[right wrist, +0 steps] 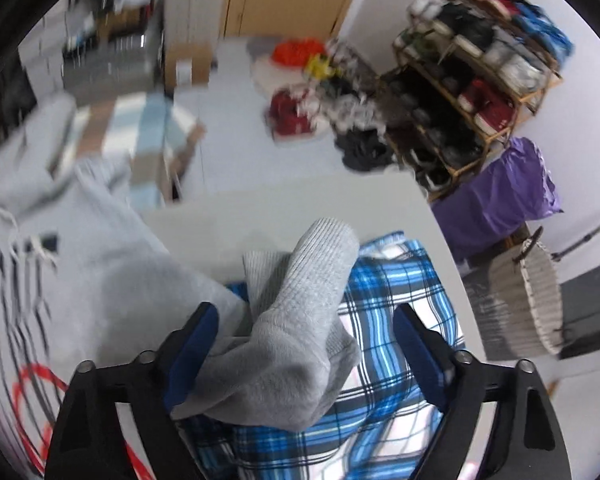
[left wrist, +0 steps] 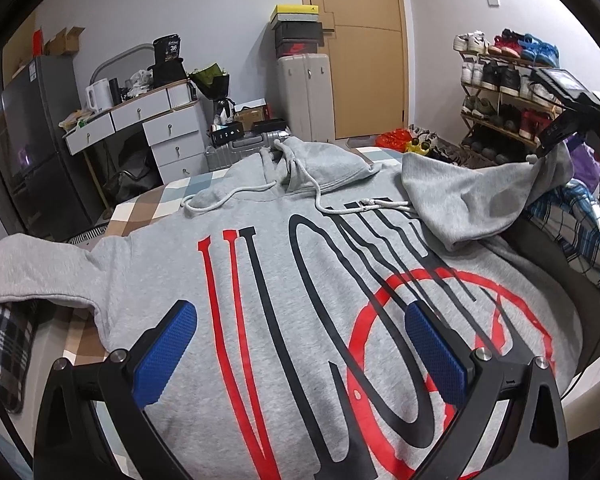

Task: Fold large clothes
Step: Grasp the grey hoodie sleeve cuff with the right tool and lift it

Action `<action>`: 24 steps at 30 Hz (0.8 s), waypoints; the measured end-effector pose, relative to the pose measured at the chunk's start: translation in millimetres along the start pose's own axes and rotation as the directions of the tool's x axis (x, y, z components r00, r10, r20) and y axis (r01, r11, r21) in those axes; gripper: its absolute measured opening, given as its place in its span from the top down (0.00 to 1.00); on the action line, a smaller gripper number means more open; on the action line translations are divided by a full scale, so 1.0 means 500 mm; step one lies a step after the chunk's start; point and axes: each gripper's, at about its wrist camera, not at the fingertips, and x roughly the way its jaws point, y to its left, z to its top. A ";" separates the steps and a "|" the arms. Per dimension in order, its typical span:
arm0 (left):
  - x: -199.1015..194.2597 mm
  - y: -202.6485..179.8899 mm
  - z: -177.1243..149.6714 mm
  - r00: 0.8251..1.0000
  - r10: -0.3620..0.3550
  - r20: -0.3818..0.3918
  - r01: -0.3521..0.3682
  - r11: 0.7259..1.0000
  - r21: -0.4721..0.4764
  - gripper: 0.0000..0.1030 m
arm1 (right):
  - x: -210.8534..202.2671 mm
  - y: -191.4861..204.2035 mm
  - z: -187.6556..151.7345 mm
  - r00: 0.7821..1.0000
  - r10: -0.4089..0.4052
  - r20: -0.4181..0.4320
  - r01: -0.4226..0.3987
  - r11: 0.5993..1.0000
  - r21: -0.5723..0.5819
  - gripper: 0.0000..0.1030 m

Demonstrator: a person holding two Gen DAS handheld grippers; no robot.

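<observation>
Bed, grey hoodie — shoe rack, sneakers

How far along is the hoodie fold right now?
Early. Done: the grey hoodie lies spread front-up on the bed, and its right sleeve is partly drawn over the chest. In hand: the sleeve cuff sits between the right gripper's wide jaws, touching one pad, not pinched. The left gripper hovers open over the print. Left: the other sleeve, the hood and the body folds.
</observation>
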 end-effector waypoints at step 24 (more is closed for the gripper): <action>0.016 -0.018 -0.011 0.999 0.012 -0.050 -0.011 0.999 0.033 0.01 | -0.211 -0.285 -0.009 0.932 -0.004 0.362 -0.186 0.853 0.487 0.85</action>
